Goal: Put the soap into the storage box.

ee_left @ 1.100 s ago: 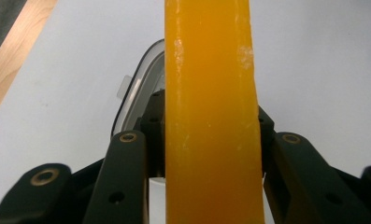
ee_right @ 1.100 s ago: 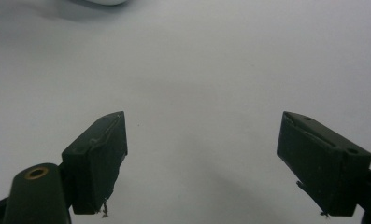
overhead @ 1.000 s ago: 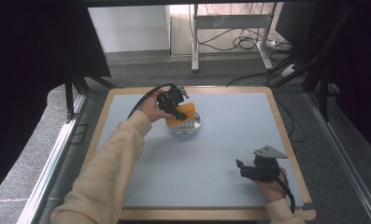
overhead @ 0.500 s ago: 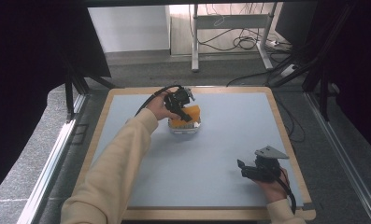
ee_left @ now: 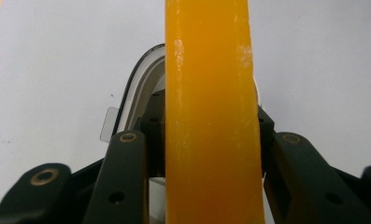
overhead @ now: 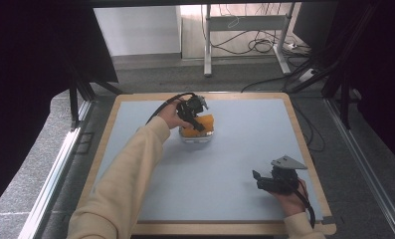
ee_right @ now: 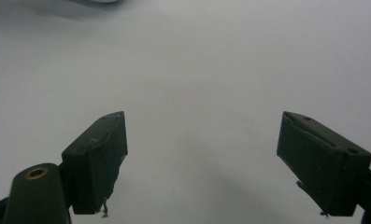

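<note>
The step in hand looks like setting an orange block (overhead: 201, 124) into a clear container (overhead: 197, 137) that sits toward the far side of the blue mat (overhead: 235, 164), well left of the mat's middle line. The left gripper (overhead: 197, 118) is clamped on the block: in the left gripper view the orange slab (ee_left: 211, 121) stands upright between the two black jaws, both pressing its flat faces, with the container's clear rim (ee_left: 136, 88) curving just behind and to the left of it.

To do this well, the block should go down straight, kept upright and centred over the container's opening, so that its lower edge does not catch on the rim. The jaws should let go only once the block rests on the container's floor; a release from height could tip the light container or bounce the block out. Whether the block already touches the bottom I cannot tell.

The left forearm, in a cream sleeve (overhead: 130, 174), reaches diagonally from the near left corner toward the container, wrist bent so the gripper points down and away over it.

The right gripper (overhead: 264, 179) rests on the mat near its near right corner, well apart from the container. Its jaws stand wide apart with nothing between them, only bare mat (ee_right: 202, 93).
</note>
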{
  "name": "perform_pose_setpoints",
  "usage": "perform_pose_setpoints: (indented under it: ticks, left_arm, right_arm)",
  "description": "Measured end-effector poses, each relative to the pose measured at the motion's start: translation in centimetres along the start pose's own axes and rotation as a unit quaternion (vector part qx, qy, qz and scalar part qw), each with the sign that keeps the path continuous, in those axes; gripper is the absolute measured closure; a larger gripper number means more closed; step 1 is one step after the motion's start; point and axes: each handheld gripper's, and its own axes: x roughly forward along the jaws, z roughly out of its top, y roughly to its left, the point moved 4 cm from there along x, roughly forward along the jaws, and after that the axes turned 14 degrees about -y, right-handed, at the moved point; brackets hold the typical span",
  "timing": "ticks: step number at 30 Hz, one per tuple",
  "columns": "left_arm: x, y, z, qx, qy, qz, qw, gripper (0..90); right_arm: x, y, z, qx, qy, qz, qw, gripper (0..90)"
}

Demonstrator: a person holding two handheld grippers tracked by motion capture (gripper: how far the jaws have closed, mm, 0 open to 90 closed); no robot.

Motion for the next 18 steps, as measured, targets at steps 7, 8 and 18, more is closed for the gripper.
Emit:
perform_pose_setpoints:
  ticks: [7,8,18]
  left_arm:
    - [0.57,0.28,-0.37,-0.001,0.008,-0.004,1.0,62.0]
    - [0.66,0.31,-0.44,-0.001,0.008,-0.003,1.0,62.0]
    - [0.34,0.65,-0.44,-0.01,-0.016,0.016,0.9997,48.9]
  right_arm:
    - [0.04,0.13,0.03,-0.004,0.001,0.003,1.0,16.6]
    - [0.03,0.1,0.02,-0.003,0.002,0.003,1.0,16.6]
    - [0.09,0.12,-0.03,-0.004,0.003,0.004,1.0,16.6]
